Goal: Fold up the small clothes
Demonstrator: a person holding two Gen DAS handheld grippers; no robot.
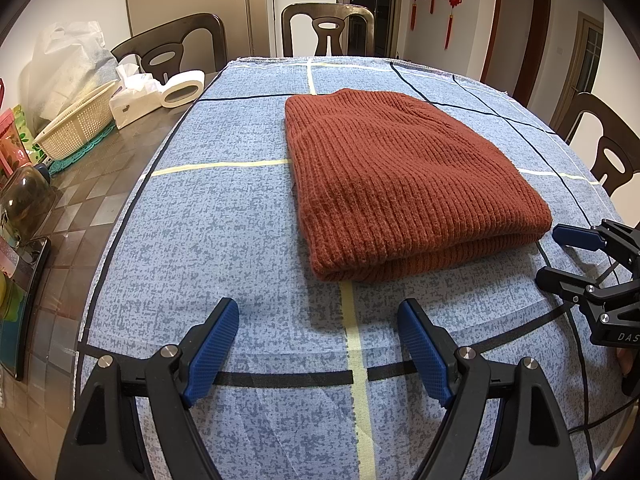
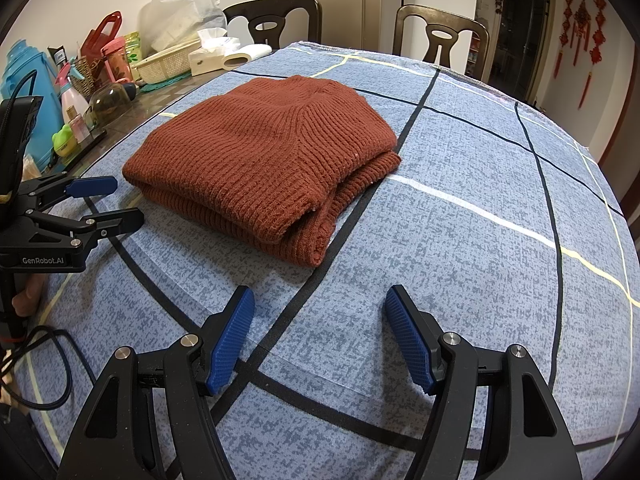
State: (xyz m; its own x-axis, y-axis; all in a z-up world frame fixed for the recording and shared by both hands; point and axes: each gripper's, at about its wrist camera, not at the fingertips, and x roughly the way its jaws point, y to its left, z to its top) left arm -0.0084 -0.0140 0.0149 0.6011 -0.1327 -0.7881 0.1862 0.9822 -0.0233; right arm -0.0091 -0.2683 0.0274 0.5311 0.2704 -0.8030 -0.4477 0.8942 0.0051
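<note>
both fingers (image 1: 318, 346) (image 2: 320, 338) gape empty before the folded rust sweater (image 1: 400, 184); folding looks done, next probably lifting it aside.

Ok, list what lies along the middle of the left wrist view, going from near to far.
Left gripper with open jaws → folded rust-red knit sweater on the blue checked cloth → dark wooden chair behind the table's far edge.

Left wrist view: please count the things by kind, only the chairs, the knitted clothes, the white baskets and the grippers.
Chairs: 3
Folded rust-red sweater: 1
White basket: 1
Grippers, left gripper and right gripper, fingers apart, empty: 2
Total: 7
</note>
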